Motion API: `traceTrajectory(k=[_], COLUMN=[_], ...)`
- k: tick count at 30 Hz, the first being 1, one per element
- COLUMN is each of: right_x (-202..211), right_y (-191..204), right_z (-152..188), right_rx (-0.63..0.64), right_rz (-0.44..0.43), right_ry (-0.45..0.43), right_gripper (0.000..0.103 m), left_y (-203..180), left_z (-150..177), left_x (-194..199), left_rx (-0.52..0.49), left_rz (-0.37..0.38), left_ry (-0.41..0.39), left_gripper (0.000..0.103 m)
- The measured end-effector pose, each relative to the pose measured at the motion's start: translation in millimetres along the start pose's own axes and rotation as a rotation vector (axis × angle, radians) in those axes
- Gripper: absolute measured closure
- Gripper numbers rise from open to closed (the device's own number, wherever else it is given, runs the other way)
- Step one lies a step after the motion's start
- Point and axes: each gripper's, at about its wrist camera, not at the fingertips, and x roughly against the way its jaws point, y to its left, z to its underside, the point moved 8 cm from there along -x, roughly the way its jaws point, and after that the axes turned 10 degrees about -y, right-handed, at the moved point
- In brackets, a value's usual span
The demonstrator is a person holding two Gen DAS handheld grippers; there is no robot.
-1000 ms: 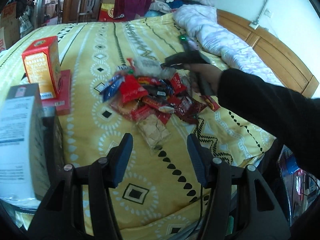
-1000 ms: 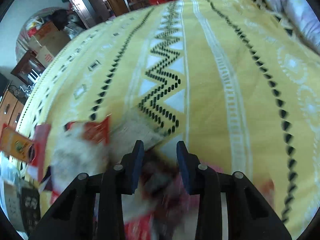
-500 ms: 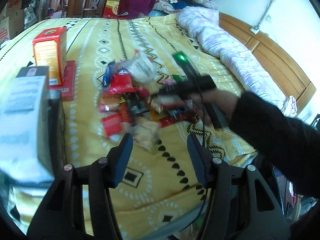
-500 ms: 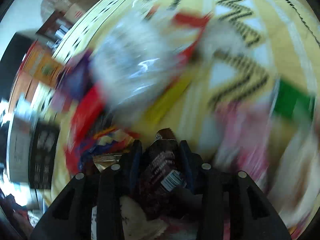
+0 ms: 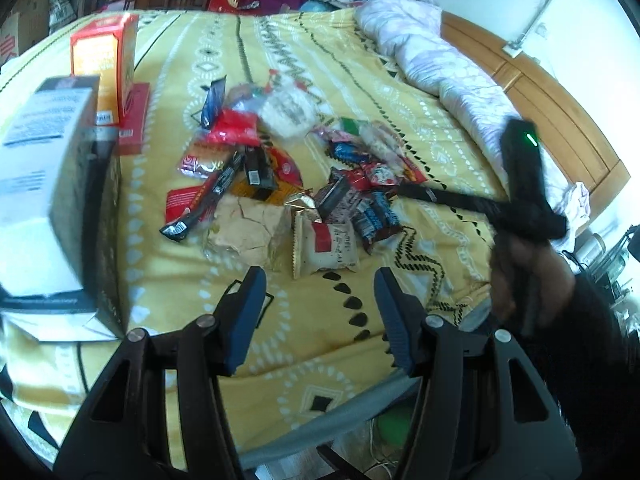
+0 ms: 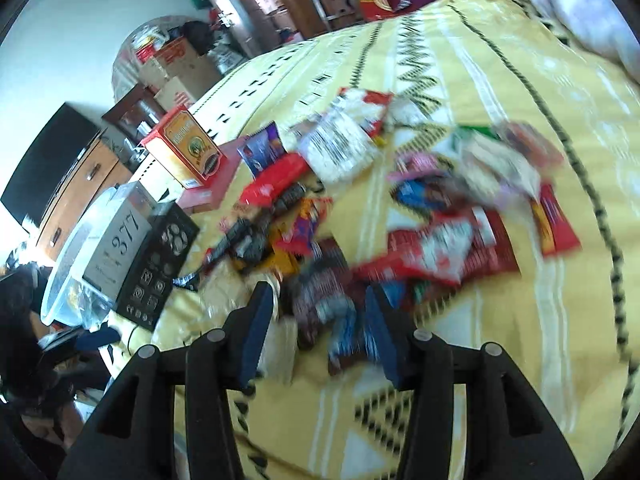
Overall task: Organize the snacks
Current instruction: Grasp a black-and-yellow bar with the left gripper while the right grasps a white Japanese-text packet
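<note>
A heap of snack packets (image 5: 280, 184) in red, black, blue and clear wrappers lies mid-bed; in the right wrist view the snack heap (image 6: 360, 220) is blurred. My left gripper (image 5: 316, 300) hovers open and empty over the bedspread, just short of a white-and-red packet (image 5: 324, 246). A hand (image 5: 524, 276) holds my right gripper (image 5: 520, 176) at the bed's right side. In its own view my right gripper (image 6: 318, 320) has its jaws opening. Dark red and blue packets (image 6: 320, 300) lie on the bed beneath the gap, and the pads touch nothing.
An orange box (image 5: 102, 64) stands on a flat red box (image 5: 134, 120) at the left. A grey box (image 6: 116, 248) sits in a clear plastic tub (image 6: 60, 280). A pale quilt (image 5: 440, 60) and wooden headboard (image 5: 560, 112) lie at the far right, with cluttered furniture beyond.
The right gripper swept from the far side of the heap back to the bed's right edge, its jaws widening. The dark packet between its fingers now lies on the heap, which has spread out.
</note>
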Motion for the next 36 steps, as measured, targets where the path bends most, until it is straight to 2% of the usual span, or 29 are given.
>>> traceTrajectory(k=[3,8,13,17,19,20,21,26,29,33,34,36], right_x=[2,0,0,3,6,7,7,11,16,16,13,6], right_y=[-2,-7,-6,-10,-12,-13,-13,-12,-4,14,21,34], right_z=[29,63,71,71,72,74,75,78,75,74,74,74], right_rx=[-0.011,-0.079,-0.088,-0.093,-0.093,-0.091,-0.091,-0.090,-0.054,0.054,0.087,0.127], right_rz=[-0.009,-0.034,-0.062,-0.071,-0.074,-0.073,-0.072,-0.064,-0.069,-0.074,-0.078,-0.085], right_ry=[0.041,0.070,0.077,0.071,0.072,0.073,0.075,0.063,0.050,0.066,0.077,0.092], right_gripper=[0.050,0.050,0.050,0.050,0.050,0.050,0.050,0.050,0.052,0.052,0.050,0.034], left_y=[9,30,62,93,98,96,91,61,54,44,43,40], left_z=[-13,-41,-45,-34,-30,-30,-30,-25,-22,-15,-12,-9], left_x=[-20,-59,-93,-106,-109,-109,-109,-97,-73,-43,-35,-27], left_rx=[0.019,0.000,-0.028,0.020,0.031,0.023,0.010,-0.041,-0.027,0.001,0.008,0.026], left_rz=[-0.025,-0.138,-0.281,-0.364,-0.355,-0.347,-0.323,-0.241,-0.189,-0.150,-0.146,-0.152], left_ry=[0.000,-0.039,-0.015,0.037,0.047,0.047,0.054,0.062,0.046,0.028,0.022,0.012], left_gripper=[0.046,0.046,0.046,0.046,0.047,0.059,0.066,0.082,0.084,0.085,0.085,0.085])
